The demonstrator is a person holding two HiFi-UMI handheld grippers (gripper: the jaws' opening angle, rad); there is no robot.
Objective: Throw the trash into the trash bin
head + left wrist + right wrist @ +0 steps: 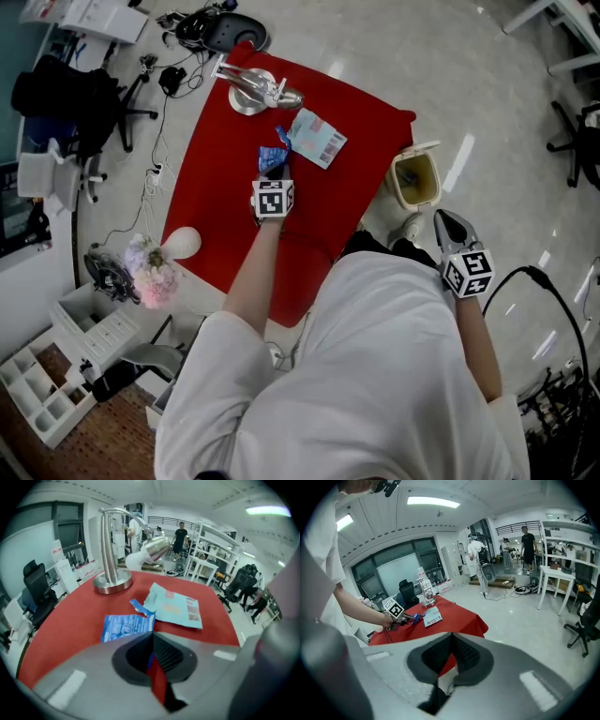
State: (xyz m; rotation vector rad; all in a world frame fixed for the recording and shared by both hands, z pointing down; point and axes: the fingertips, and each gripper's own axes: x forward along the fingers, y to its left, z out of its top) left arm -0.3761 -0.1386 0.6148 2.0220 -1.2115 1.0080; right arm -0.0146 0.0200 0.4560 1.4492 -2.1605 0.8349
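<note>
A blue wrapper point(272, 157) point(124, 626) lies on the red tablecloth point(225, 197), its near corner running into the jaws of my left gripper point(273, 174) point(152, 638). That gripper is shut on the blue wrapper, and a blue sliver shows between the pads. A larger light blue packet point(317, 139) point(176, 609) lies just beyond it, and a torn blue strip point(138, 605) sits between the two. The beige trash bin point(399, 184) stands open on the floor right of the table. My right gripper point(449, 223) point(451, 637) hangs shut and empty just beside the bin.
A silver desk lamp point(251, 89) point(112, 573) stands at the table's far end. Cables and a black office chair point(84, 112) are on the floor to the left, with flowers point(150, 272) and white trays point(56, 375) nearer. People stand in the background.
</note>
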